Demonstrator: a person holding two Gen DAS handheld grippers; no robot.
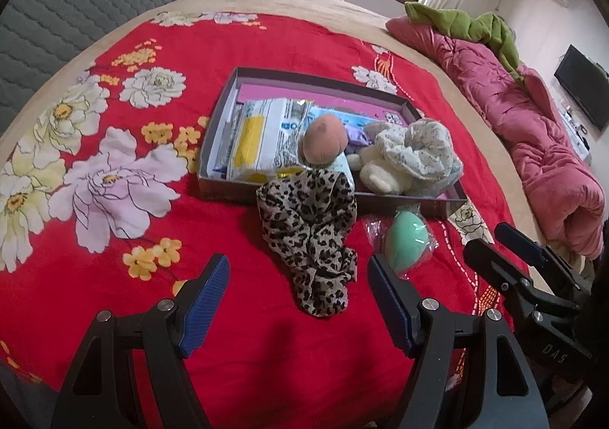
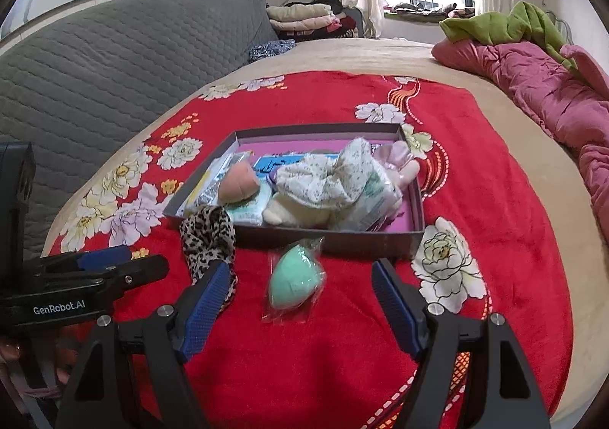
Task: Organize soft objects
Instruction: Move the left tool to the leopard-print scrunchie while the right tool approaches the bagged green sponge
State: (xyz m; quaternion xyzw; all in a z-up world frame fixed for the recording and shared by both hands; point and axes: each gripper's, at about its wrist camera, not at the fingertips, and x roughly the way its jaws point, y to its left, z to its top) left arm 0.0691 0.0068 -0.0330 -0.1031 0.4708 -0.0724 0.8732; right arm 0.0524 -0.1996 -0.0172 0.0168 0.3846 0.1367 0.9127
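Observation:
A shallow grey box (image 1: 220, 113) (image 2: 331, 240) with a pink floor sits on the red flowered blanket. In it lie a peach plush ball (image 1: 323, 136) (image 2: 238, 183), white packets (image 1: 262, 132), a cream plush toy (image 1: 377, 170) and a flowered cloth (image 1: 418, 147) (image 2: 327, 181). A leopard-print cloth (image 1: 308, 231) (image 2: 207, 235) hangs over the box's front edge onto the blanket. A mint-green sponge in a clear bag (image 1: 407, 242) (image 2: 295, 280) lies in front of the box. My left gripper (image 1: 298, 299) is open just short of the leopard cloth. My right gripper (image 2: 302, 305) is open just short of the sponge.
A red flowered blanket (image 1: 114, 124) (image 2: 475, 162) covers the bed. A pink quilt (image 1: 533, 132) (image 2: 552, 94) with a green cloth lies along the right side. A grey padded headboard (image 2: 114, 59) stands at the left. Folded bedding is stacked at the far end.

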